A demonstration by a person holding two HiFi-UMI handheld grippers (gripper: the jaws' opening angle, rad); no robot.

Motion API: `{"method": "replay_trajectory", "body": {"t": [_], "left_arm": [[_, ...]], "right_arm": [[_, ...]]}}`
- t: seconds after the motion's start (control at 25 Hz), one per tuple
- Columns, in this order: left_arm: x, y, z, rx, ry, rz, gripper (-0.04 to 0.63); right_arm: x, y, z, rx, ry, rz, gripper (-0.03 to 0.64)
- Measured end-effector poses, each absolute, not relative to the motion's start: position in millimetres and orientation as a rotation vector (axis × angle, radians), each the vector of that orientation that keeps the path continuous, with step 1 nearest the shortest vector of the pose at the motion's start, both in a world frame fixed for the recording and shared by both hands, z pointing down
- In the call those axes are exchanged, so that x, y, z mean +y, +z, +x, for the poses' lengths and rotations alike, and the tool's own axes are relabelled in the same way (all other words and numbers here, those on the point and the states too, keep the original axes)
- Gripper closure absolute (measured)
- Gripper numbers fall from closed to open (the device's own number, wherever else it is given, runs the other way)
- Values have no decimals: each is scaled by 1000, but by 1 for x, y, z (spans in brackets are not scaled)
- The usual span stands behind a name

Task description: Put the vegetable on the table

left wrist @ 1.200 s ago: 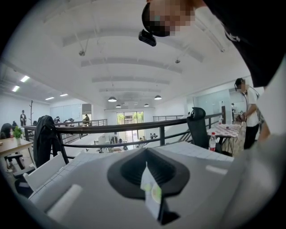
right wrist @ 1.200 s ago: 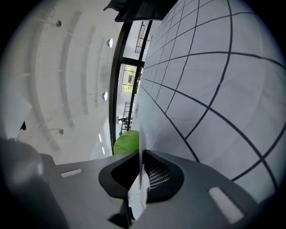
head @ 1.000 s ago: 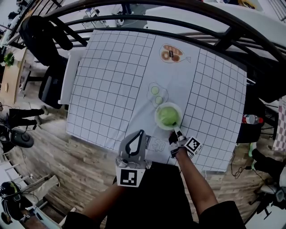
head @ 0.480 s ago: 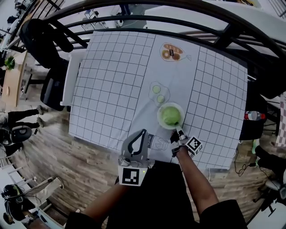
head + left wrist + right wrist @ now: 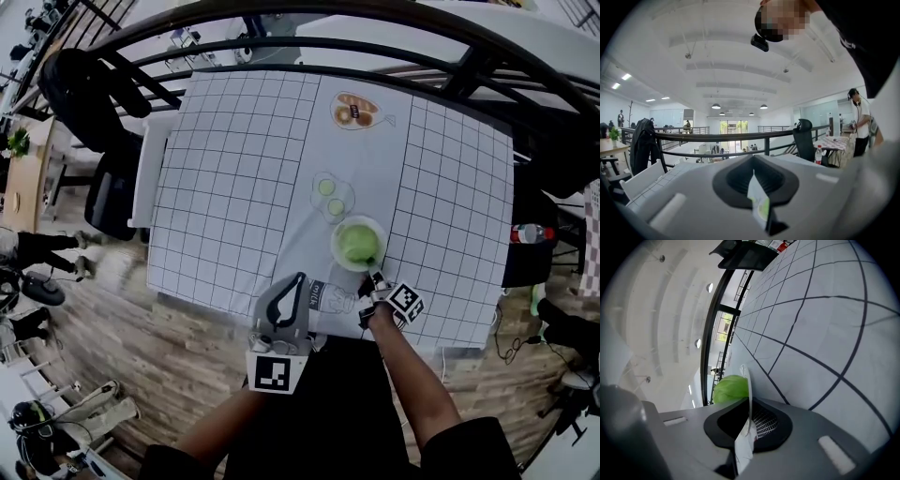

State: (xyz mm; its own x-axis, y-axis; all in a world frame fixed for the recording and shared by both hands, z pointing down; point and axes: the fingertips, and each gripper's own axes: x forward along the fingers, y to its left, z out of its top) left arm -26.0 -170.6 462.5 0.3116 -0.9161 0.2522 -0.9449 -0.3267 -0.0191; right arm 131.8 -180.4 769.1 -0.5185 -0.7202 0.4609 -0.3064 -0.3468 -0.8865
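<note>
The left tool (image 5: 299, 279) is held level in front of the body, jaws together. Just right of it, the right tool (image 5: 375, 279) points forward, pinching the rim of the bowl (image 5: 337, 259).

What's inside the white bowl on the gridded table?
A round green leafy vegetable fills the round white bowl; the bowl's floor beneath it is covered. The right tongs pinch its rim.
</note>
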Motion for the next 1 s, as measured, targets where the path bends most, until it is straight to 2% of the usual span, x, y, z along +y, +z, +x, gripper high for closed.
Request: {"method": "replay_trajectory", "body": {"t": [0.48,0.8,1.0], "left_arm": [[-154,447,-28,-1696,278,2490,588],[-138,443,-36,-1687,227,2494,588],[-124,441,-41,-1661,188,2491,588]], "right_arm": [[-162,769,143,1409,-1993,-1398,526],[-137,752,165,1427,-1918,-1450,537],[-117,721,152,1600,-1865,-1452,552]]}}
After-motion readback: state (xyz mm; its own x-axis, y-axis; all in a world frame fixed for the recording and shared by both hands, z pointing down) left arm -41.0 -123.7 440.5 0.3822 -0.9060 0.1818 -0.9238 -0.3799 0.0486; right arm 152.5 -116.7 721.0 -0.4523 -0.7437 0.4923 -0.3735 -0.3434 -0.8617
